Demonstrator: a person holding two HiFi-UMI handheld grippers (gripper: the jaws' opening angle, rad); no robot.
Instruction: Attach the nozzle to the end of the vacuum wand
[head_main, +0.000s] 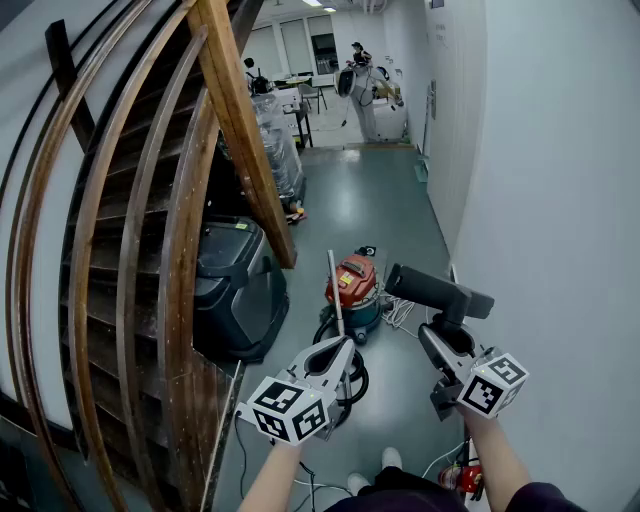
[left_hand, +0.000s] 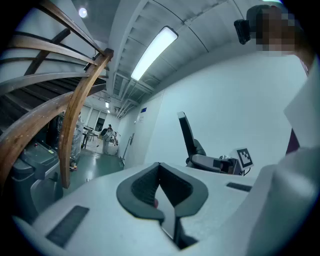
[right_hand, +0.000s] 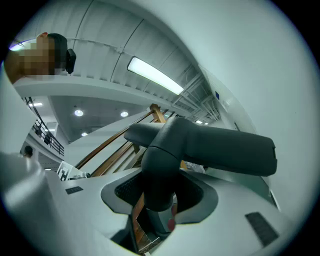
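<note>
My right gripper (head_main: 441, 337) is shut on the neck of a black T-shaped nozzle (head_main: 437, 289), whose long head lies crosswise above the jaws. In the right gripper view the nozzle (right_hand: 210, 150) fills the middle, its neck clamped between the pads of the right gripper (right_hand: 160, 200). My left gripper (head_main: 334, 347) is shut; in the left gripper view its jaws (left_hand: 160, 175) meet with nothing I can make out between them. A thin metal wand (head_main: 335, 290) rises past the left gripper's tips in front of the red vacuum (head_main: 352, 283). I cannot tell whether the wand touches the gripper.
A black hose (head_main: 352, 388) coils on the grey floor below the left gripper. A curved wooden stair railing (head_main: 150, 250) and a black bin (head_main: 235, 285) stand at the left. A white wall (head_main: 560, 200) runs along the right. A person (head_main: 357, 55) stands far down the corridor.
</note>
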